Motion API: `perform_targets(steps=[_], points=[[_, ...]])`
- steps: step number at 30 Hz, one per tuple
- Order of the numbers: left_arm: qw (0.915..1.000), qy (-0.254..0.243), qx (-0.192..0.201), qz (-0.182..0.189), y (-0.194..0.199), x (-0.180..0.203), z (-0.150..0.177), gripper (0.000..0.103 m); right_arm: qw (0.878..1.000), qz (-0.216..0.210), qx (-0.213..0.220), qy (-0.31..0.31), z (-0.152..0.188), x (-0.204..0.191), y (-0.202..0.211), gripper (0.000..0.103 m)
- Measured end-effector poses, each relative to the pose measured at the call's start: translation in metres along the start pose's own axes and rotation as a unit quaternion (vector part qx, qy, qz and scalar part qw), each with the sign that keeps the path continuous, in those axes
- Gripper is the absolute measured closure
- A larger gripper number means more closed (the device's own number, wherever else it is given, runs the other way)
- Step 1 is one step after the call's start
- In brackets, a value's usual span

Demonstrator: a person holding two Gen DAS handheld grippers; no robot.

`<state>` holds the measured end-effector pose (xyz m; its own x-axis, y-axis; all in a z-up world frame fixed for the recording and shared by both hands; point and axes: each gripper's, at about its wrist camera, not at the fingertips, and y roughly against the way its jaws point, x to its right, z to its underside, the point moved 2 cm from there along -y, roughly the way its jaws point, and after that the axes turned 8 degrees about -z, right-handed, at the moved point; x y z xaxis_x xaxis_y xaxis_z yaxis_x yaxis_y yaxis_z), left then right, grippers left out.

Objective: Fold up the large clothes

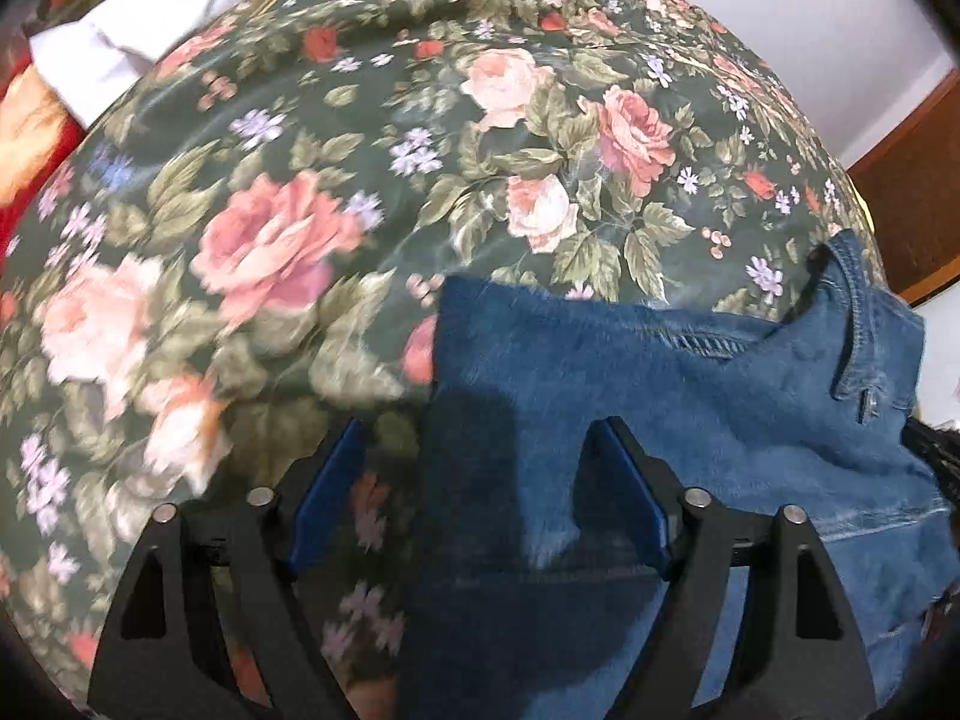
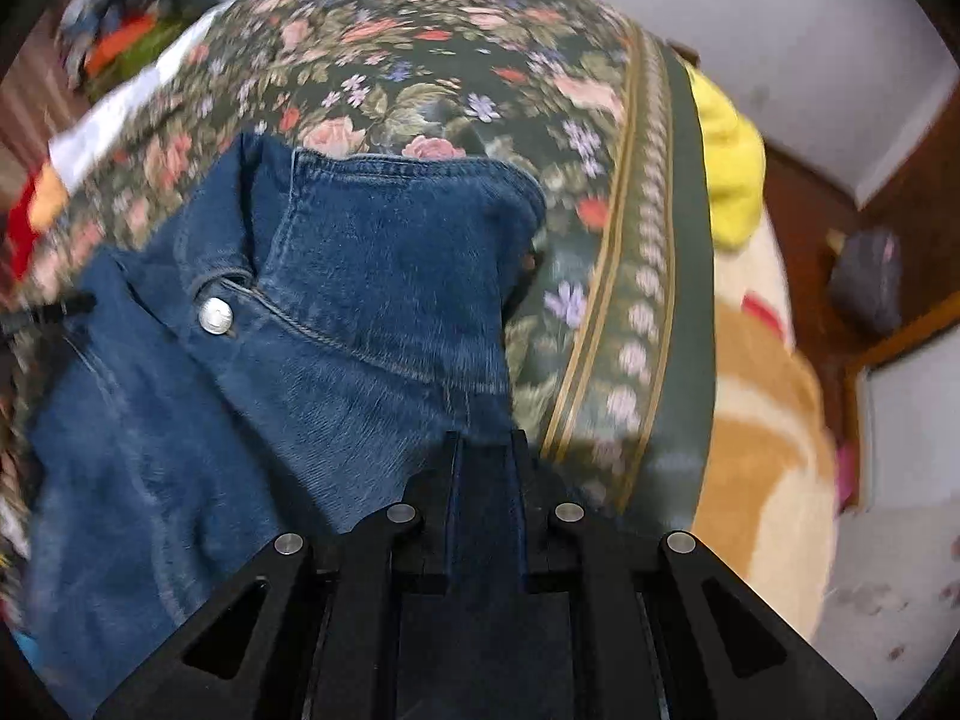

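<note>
Denim jeans (image 2: pixel 360 276) pinched in right hand-held gripper (image 2: pixel 483 450), on floral bedspread (image 2: pixel 432 78)

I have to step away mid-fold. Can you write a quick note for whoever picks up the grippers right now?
Left gripper: open, over the jeans' edge, gripping nothing.
Right gripper: shut on the jeans near the waistband; silver button faces up.
The jeans lie bunched on the floral bedspread.
Done: no neat fold visible yet.
Left: probably re-grip with the left, spread them flat, then fold.

A bed (image 1: pixel 372 138) under a dark green floral bedspread (image 2: pixel 432 60) carries blue jeans (image 2: pixel 336 312), a white cloth (image 1: pixel 156 18) and a yellow cloth (image 2: pixel 729 168).
</note>
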<state>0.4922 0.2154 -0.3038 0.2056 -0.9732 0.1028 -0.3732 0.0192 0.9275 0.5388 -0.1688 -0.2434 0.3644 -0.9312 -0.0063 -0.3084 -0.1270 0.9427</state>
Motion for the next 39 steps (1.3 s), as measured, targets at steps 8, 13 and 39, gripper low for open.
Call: perform_targets(steps=[8, 13, 39], points=[[0.996, -0.061, 0.011, -0.064, -0.004, 0.022, 0.015, 0.01, 0.998, 0.049, -0.004, 0.044, 0.002, -0.009, 0.0, 0.093], [0.9969, -0.057, -0.009, -0.054, 0.027, 0.018, 0.031, 0.019, 0.994, 0.092, -0.002, 0.063, 0.011, -0.012, 0.006, 0.091], [0.9019, -0.373, 0.17, -0.137, 0.134, 0.281, 0.162, 0.019, 0.943, 0.005, 0.162, -0.291, 0.272, 0.147, 0.213, 0.007]])
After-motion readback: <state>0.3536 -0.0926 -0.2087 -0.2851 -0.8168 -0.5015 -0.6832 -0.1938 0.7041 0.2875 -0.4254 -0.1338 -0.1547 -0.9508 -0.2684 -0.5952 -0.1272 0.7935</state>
